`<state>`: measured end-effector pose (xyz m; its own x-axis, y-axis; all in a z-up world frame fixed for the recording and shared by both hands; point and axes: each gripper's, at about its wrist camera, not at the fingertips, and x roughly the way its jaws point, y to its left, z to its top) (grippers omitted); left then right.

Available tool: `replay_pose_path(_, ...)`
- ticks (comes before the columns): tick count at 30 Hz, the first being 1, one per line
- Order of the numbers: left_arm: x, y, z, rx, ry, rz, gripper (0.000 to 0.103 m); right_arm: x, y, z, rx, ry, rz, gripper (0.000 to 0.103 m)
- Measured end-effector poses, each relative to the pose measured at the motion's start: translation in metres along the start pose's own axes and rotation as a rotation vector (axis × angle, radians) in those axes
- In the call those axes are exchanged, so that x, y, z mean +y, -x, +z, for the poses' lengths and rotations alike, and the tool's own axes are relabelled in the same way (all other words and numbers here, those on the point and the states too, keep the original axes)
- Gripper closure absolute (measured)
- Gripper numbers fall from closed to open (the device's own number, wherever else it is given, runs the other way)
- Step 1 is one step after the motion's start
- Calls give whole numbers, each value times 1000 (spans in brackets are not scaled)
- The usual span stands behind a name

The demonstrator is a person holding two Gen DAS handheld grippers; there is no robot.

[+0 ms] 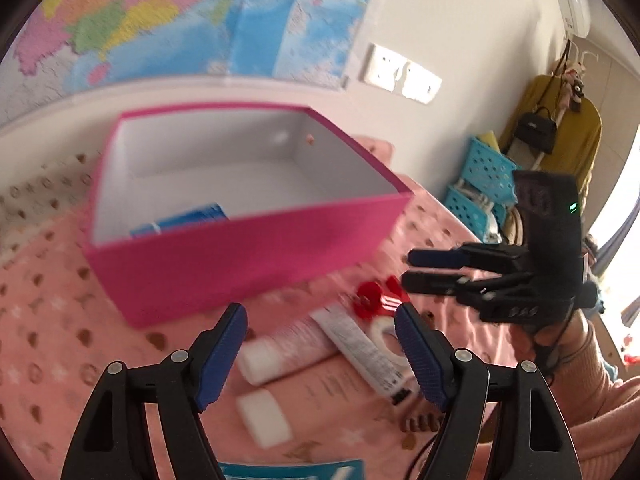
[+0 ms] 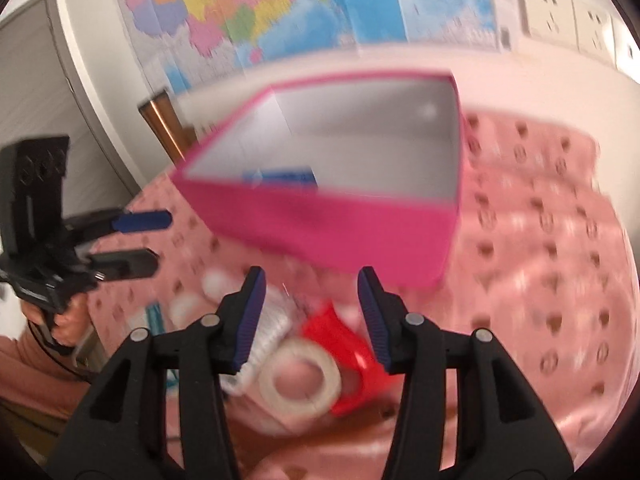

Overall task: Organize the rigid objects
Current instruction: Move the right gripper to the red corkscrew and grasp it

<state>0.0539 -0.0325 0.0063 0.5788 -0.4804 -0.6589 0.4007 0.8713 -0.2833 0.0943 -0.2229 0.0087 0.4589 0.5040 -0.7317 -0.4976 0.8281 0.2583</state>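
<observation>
A pink patterned bedspread fills my view, with a coloured map on the wall behind and sockets beside it. On the cover sits the pink box, open at the top, a blue packet already lying inside against its near wall.

In front of the box the loose things are scattered close together: a red tape dispenser touching a roll of white tape, a printed tube, and two pink tubes with white caps side by side.

My left gripper hangs over the tubes, jaws released and holding nothing. My right gripper is over the dispenser and tape roll, jaws likewise parted and empty; both views are smeared by motion.

The risks as I judge them:
- The dispenser and roll touch, so closing on one may drag or flick the other off the pile
- The tubes are round and lie on soft fabric; a pinch near the cap could squirt them sideways
- My two grippers are near each other over the same cluster, so reaching together invites a knock
- The box is light card; a bump on its near wall would shove it
</observation>
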Motion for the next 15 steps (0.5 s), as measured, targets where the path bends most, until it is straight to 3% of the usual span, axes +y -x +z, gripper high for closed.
replay_pose_path(6, -14, -20, -9, 54, -3, -36, 25, -6, -18, -23, 61, 5, -24, 53)
replay_pose_path(15, -22, -30, -11, 81, 1, -43, 25, 2, -40, -15, 90, 123, -51, 53)
